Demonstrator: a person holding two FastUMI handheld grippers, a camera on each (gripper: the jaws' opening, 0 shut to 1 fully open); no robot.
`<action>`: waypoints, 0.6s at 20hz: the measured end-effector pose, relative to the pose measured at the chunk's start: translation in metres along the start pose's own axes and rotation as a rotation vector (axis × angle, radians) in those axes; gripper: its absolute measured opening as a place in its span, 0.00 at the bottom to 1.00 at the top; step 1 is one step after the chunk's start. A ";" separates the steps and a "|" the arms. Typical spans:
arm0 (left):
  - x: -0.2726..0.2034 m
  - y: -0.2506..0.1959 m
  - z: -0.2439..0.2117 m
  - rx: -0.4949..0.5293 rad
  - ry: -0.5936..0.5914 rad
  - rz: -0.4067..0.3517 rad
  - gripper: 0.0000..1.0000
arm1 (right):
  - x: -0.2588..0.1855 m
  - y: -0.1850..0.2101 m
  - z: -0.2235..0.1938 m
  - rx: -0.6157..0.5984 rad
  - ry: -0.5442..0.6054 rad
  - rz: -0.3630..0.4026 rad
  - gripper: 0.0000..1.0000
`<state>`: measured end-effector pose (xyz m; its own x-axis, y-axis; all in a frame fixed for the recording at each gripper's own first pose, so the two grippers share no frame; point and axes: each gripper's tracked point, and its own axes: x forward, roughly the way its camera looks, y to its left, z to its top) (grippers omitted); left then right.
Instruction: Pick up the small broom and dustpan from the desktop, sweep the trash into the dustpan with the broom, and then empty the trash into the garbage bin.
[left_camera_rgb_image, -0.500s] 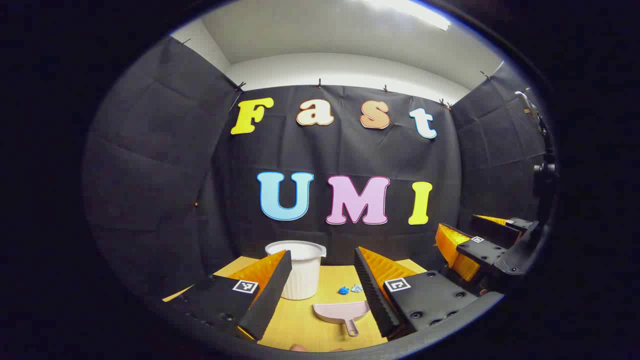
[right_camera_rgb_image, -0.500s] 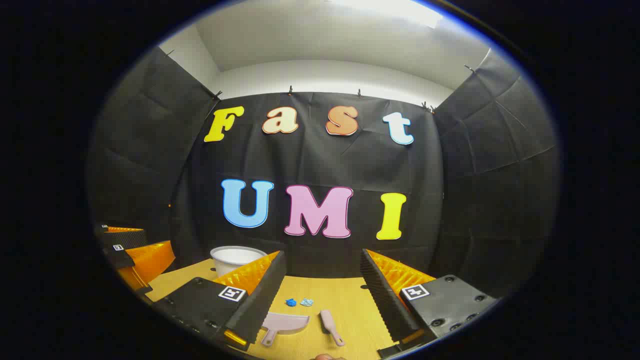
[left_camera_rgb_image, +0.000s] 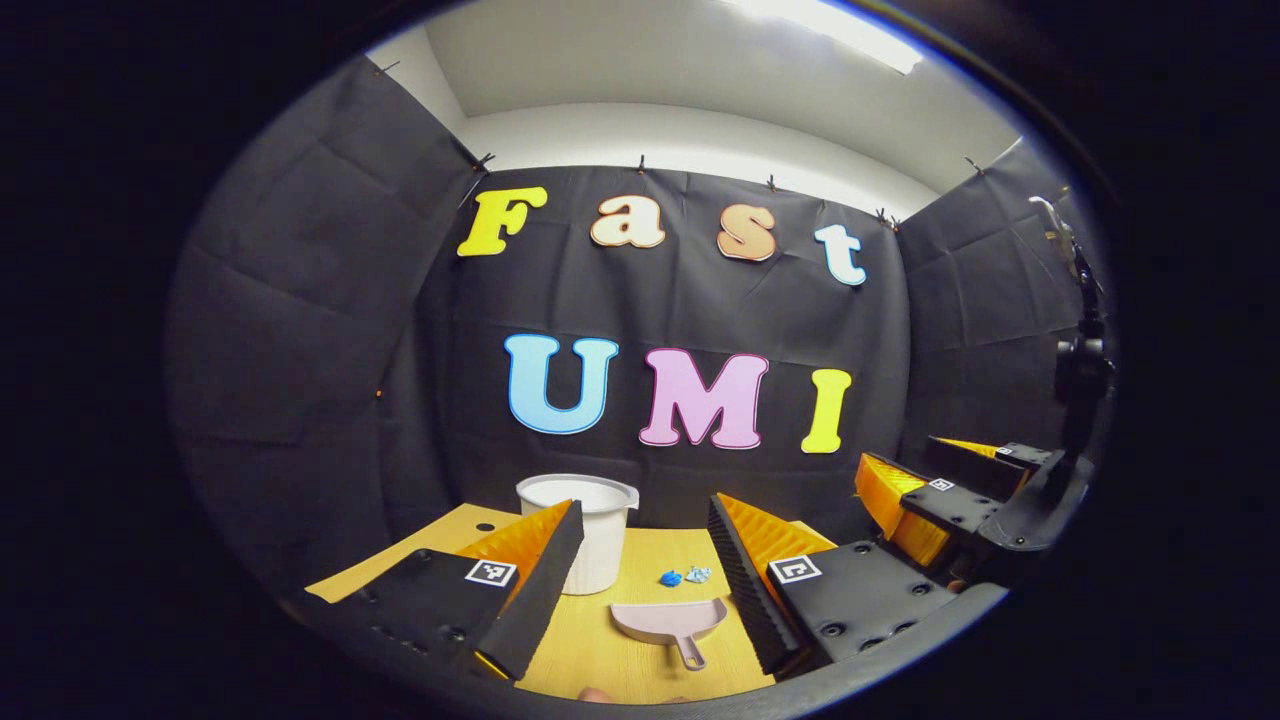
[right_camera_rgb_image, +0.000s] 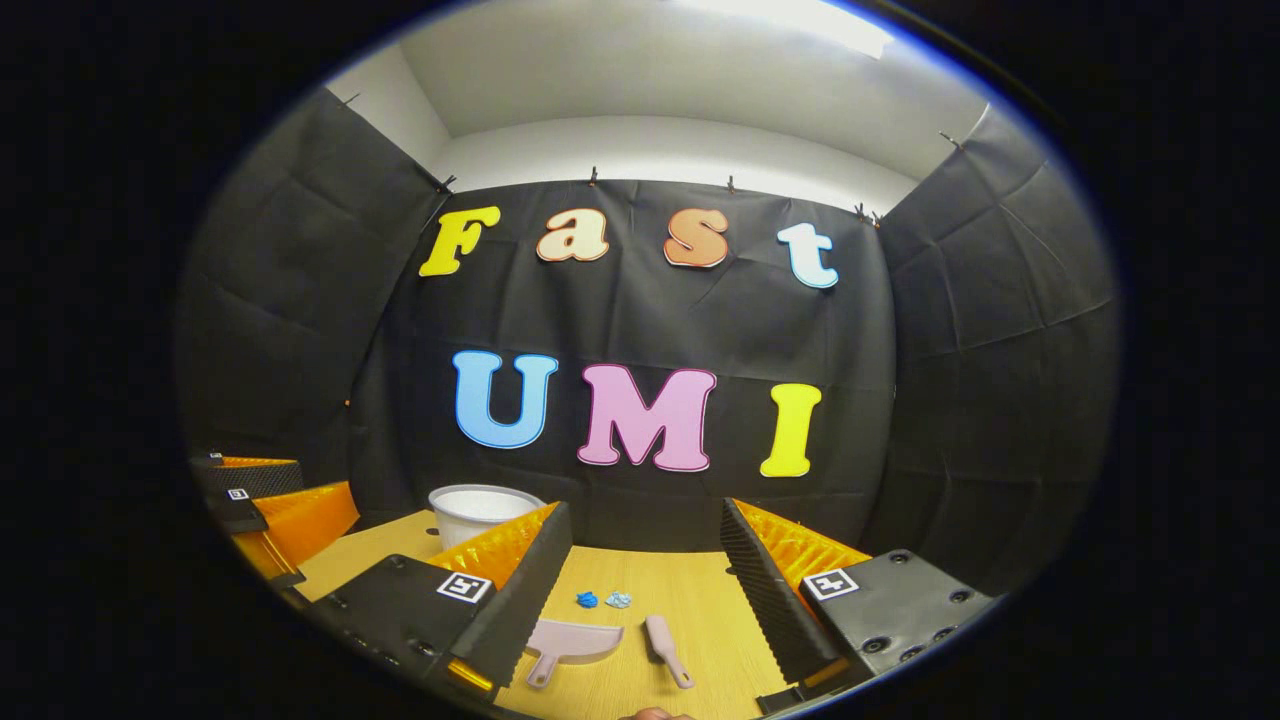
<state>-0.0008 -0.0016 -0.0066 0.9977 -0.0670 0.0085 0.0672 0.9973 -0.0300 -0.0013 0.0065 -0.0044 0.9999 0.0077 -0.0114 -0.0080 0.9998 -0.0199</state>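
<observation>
Left gripper view, left to right: the wooden desktop (left_camera_rgb_image: 440, 545) ran along the bottom. A white ribbed garbage bin (left_camera_rgb_image: 590, 530) stood upright toward the back, partly behind the left gripper's (left_camera_rgb_image: 640, 575) left finger. That gripper was wide open, nothing between its fingers (left_camera_rgb_image: 535, 590), held above the desk. Between the fingers, farther off, lay the pink dustpan (left_camera_rgb_image: 668, 625), flat on the desk, handle pointing toward the camera. Just behind it sat two bits of trash (left_camera_rgb_image: 683, 577), one dark blue, one pale blue, touching or nearly so, apart from the dustpan. At the far right was the right gripper (left_camera_rgb_image: 945, 490), orange and black, its jaws parted with nothing in them.

Right gripper view, left to right: the left gripper (right_camera_rgb_image: 265, 505) showed at the left edge, partly cut off; from here its state could not be told. The garbage bin (right_camera_rgb_image: 480, 510) stood at the back left, behind the right gripper's left finger. The right gripper (right_camera_rgb_image: 645, 575) was open wide and empty, above the desktop (right_camera_rgb_image: 690, 600). Between its fingers (right_camera_rgb_image: 525, 595): the dustpan (right_camera_rgb_image: 565, 642) partly tucked behind the left finger, the trash (right_camera_rgb_image: 602, 600) just behind it, and the small pink broom (right_camera_rgb_image: 665, 648) lying flat just right of the dustpan, not touching it.
</observation>
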 end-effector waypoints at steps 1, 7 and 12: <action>-0.001 0.000 0.003 0.003 -0.006 -0.004 0.74 | 0.000 -0.001 0.001 0.002 -0.003 -0.004 0.92; 0.000 0.000 0.002 0.027 -0.023 -0.037 0.74 | 0.003 -0.006 -0.007 -0.007 0.015 -0.026 0.96; 0.005 -0.005 0.005 0.045 -0.014 -0.088 0.75 | 0.004 0.005 0.006 -0.017 -0.019 -0.013 0.97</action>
<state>0.0042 -0.0066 -0.0019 0.9877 -0.1545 0.0233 0.1542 0.9879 0.0164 0.0024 0.0115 0.0011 1.0000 -0.0049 0.0079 0.0052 0.9993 -0.0372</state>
